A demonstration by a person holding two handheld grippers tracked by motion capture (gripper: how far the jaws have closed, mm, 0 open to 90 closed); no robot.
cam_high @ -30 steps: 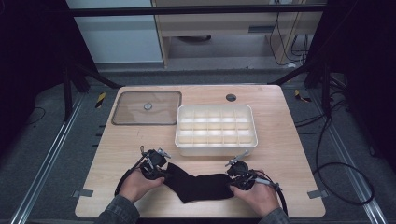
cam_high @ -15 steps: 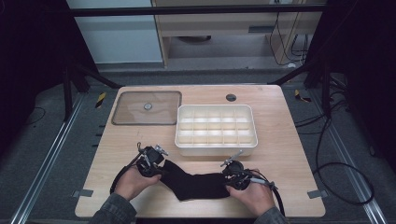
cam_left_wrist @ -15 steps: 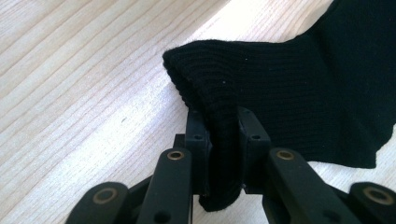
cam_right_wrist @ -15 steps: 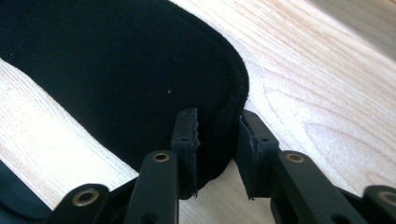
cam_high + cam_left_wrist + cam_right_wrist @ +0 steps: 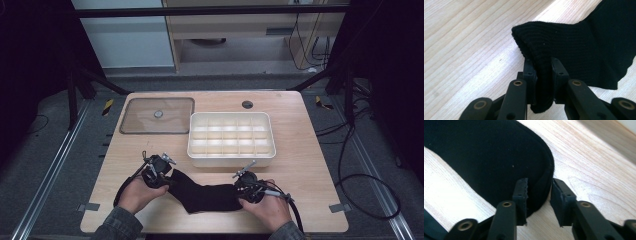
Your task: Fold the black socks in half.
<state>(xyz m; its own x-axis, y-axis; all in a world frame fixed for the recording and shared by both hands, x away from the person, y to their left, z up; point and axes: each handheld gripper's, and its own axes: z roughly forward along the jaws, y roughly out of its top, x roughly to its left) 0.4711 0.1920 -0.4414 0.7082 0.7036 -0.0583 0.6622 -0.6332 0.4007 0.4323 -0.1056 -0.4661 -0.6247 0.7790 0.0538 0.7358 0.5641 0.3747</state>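
The black sock (image 5: 205, 195) lies flat near the table's (image 5: 310, 165) front edge, between the two hands. At its left end, the left gripper (image 5: 543, 75) pinches a raised fold of the cuff tight. At its right end, the right gripper (image 5: 538, 195) straddles the rounded toe, its jaws having just opened further, their pads no longer pressing.

Light wooden desk (image 5: 305, 150), centre of the frame. At its middle, a white compartmented tray (image 5: 231, 139); to the upper left, a clear flat lid (image 5: 157, 115); along the lower edge, a black sock (image 5: 207, 196); near the top edge, a dark round grommet (image 5: 247, 104).
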